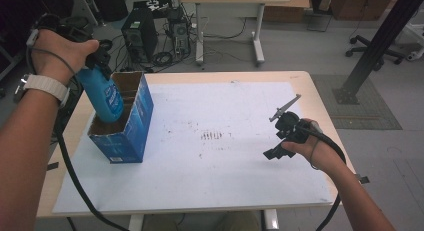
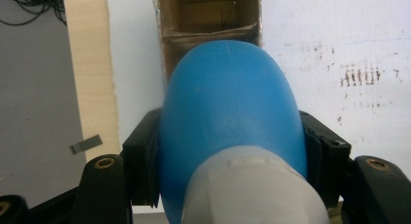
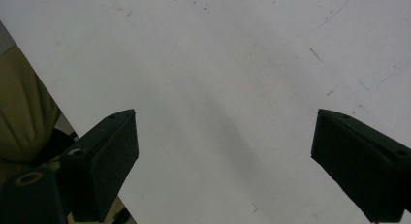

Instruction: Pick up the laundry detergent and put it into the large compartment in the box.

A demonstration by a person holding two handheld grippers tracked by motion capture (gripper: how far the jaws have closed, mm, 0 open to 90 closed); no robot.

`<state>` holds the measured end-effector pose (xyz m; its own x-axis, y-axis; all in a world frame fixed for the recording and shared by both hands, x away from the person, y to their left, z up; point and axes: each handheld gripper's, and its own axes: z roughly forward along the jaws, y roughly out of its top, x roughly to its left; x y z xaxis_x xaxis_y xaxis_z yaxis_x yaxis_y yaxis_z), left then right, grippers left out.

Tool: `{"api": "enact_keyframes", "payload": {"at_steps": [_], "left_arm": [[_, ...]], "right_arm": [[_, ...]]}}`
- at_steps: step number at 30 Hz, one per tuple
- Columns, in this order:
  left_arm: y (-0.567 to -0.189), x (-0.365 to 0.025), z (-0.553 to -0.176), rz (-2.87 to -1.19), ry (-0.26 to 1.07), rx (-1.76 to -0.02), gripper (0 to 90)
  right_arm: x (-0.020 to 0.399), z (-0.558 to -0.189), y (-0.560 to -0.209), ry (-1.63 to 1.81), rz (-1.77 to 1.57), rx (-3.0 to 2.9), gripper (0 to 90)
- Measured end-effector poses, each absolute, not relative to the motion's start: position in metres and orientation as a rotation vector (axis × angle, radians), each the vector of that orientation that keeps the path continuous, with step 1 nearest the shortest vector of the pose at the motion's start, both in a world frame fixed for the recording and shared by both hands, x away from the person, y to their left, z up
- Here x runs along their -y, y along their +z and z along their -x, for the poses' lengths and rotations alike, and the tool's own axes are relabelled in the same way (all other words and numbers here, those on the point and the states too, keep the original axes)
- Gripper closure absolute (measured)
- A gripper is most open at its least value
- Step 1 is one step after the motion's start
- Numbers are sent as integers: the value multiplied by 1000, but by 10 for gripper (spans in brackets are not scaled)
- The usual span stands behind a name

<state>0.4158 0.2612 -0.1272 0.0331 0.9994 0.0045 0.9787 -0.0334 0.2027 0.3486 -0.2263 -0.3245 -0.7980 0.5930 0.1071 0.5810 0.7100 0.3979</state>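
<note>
The desk is a pale wood top under a flat white sheet scuffed with dark marks near its middle. At about 9 o'clock on it stands an open blue cardboard box, tall and narrow, with raw brown inner walls and thin dividers that split it into compartments. A smooth, rounded blue plastic bottle with a whitish cap end hangs tilted, its base already inside the compartment nearest the person.

The left hand-held gripper is clenched on the bottle's upper body, 1 black jaw on each side. The judgement is that the curved, slick plastic could slip or swivel between the flat pads, and the tilted base may catch a divider or the rim, tipping the light box or pushing it toward the desk's 9 o'clock edge.

The right hand-held gripper hovers released and empty at about 4 o'clock, too far away to steady the box.
</note>
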Motion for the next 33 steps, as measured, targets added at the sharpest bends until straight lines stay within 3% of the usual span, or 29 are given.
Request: {"api": "enact_keyframes", "payload": {"at_steps": [33], "left_arm": [[-211,-270,-423,-2163,212,-2081,374]], "right_arm": [[227,-348,-331,645,-1006,-2886,99]]}}
